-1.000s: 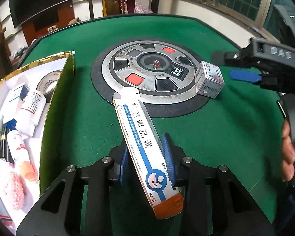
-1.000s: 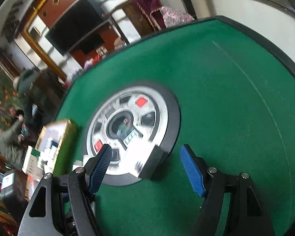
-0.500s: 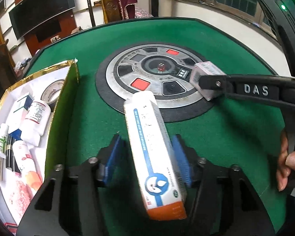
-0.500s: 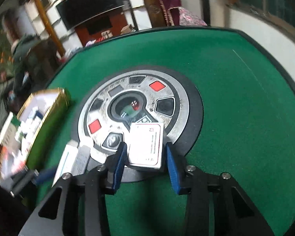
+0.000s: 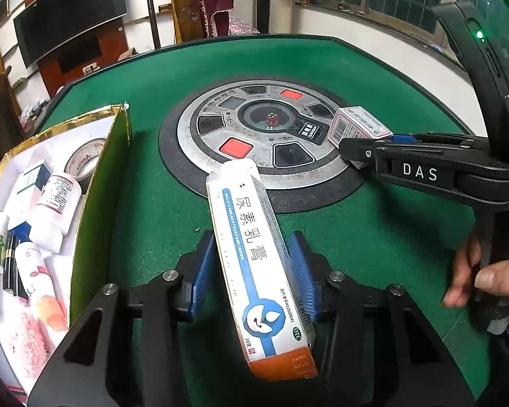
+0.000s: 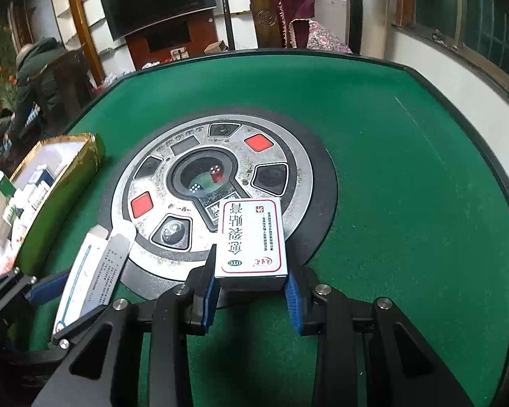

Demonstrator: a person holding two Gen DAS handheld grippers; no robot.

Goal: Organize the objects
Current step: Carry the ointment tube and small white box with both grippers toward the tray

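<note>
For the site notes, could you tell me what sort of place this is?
Probably a home living room or games room: a green-felt mahjong table with a central dice console, a wall television and a carved wooden chair.

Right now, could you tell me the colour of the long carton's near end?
Orange, clearest in the left wrist view: long carton.

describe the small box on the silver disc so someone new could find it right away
Start at the round silver disc in the middle of the green table. On its near edge sits a small white box with a red border, between the right gripper's blue pads. The other carton, the long box, has a blue stripe and an orange end.
</note>
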